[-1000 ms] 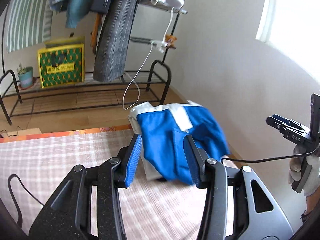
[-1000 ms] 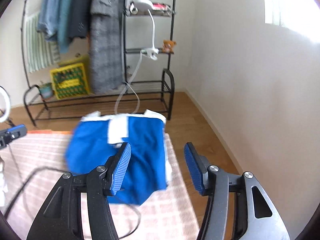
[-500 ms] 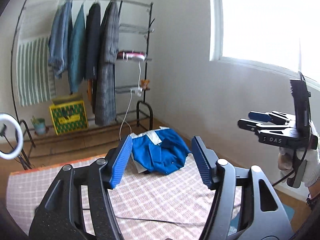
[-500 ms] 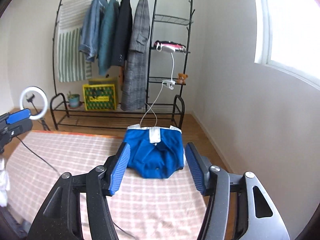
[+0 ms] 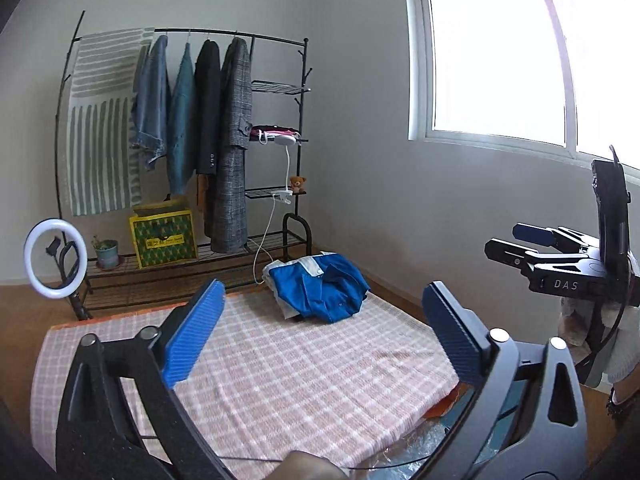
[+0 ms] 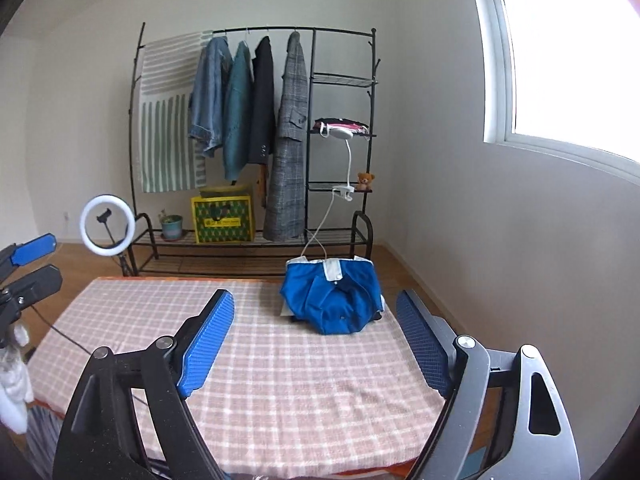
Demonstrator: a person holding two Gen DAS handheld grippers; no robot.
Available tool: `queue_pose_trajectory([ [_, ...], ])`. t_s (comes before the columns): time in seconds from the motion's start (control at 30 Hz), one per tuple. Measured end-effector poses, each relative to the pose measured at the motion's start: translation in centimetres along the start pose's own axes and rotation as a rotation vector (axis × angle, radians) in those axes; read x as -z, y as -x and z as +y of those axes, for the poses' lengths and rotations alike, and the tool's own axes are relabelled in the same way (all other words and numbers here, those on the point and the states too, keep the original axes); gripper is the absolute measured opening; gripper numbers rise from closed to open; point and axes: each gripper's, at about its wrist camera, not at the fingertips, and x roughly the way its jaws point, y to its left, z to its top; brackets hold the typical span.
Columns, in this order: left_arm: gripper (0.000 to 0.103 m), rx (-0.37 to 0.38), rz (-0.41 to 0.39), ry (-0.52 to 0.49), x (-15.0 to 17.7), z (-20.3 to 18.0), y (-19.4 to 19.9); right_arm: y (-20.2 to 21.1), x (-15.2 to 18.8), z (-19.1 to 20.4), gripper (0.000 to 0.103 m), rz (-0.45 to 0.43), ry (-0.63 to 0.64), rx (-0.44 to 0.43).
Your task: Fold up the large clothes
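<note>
A folded blue garment with white trim lies at the far right corner of the pink checked blanket. My left gripper hangs well back from it over the blanket's near side, its jaws opening wide with nothing between them. My right gripper is likewise pulled back, its jaws opening and empty. In the left wrist view the right gripper shows at the right edge, held by a gloved hand. The right wrist view catches the left gripper's fingers at the left edge.
A black clothes rack with hanging coats and jackets, a yellow box and a potted plant stands beyond the blanket. A ring light is at the far left. A wall with a window runs along the right. A cable crosses the blanket.
Both grippers have pulled back and risen away from the blue garment, which now lies far off. Their jaws have spread wider. The whole rack and window have come into view.
</note>
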Motion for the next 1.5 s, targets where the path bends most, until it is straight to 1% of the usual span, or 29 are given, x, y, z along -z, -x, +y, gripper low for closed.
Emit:
queue_pose_trajectory([
  [0.1, 0.103, -0.033, 0.012, -0.017, 1.0, 0.0, 2.0, 1.7, 0.7, 1.0, 0.085, -0.016, 0.011, -0.005],
  [0.23, 0.103, -0.071, 0.058, 0.004, 2.5, 0.2, 3.3, 3.0, 1.4, 2.4, 0.086, -0.029, 0.029, 0.002],
  [0.33, 0.103, -0.068, 0.092, 0.047, 3.9, 0.5, 3.8, 3.5, 2.1, 3.1, 0.088, -0.037, 0.013, -0.013],
  [0.37, 0.103, -0.062, 0.104, 0.054, 4.2, 0.7, 3.8, 3.7, 2.3, 3.3, 0.09, -0.033, 0.01, -0.017],
  [0.43, 0.103, -0.06, 0.125, 0.06, 4.9, 0.7, 3.9, 3.8, 2.8, 3.9, 0.091, -0.025, 0.005, -0.02],
  [0.57, 0.103, -0.085, 0.118, 0.047, 5.8, 0.8, 4.1, 3.7, 4.0, 5.2, 0.091, 0.001, 0.02, -0.001],
  [0.7, 0.103, -0.097, 0.115, 0.045, 6.1, 1.1, 4.0, 3.0, 5.0, 6.0, 0.091, 0.027, 0.02, 0.002],
  [0.87, 0.103, -0.099, 0.114, 0.05, 6.2, 1.7, 3.5, 1.9, 6.4, 5.8, 0.091, 0.08, -0.066, -0.01],
  [0.97, 0.103, -0.101, 0.124, 0.051, 6.3, 2.2, 2.9, 1.2, 6.9, 5.7, 0.091, 0.094, -0.093, 0.015],
  [1.03, 0.103, -0.097, 0.138, 0.063, 6.6, 2.5, 2.3, 1.1, 7.2, 5.7, 0.091, 0.101, -0.101, 0.028],
  [1.2, 0.103, -0.103, 0.161, 0.051, 7.5, 2.4, 1.4, 0.7, 7.6, 5.9, 0.091, 0.109, -0.108, 0.055],
  [1.4, 0.103, -0.094, 0.186, 0.079, 8.5, 3.2, 0.8, 0.2, 8.0, 6.3, 0.091, 0.125, -0.091, 0.07],
  [1.5, 0.103, -0.094, 0.21, 0.097, 9.0, 3.7, 0.5, 0.1, 8.1, 6.2, 0.091, 0.134, -0.101, 0.071],
])
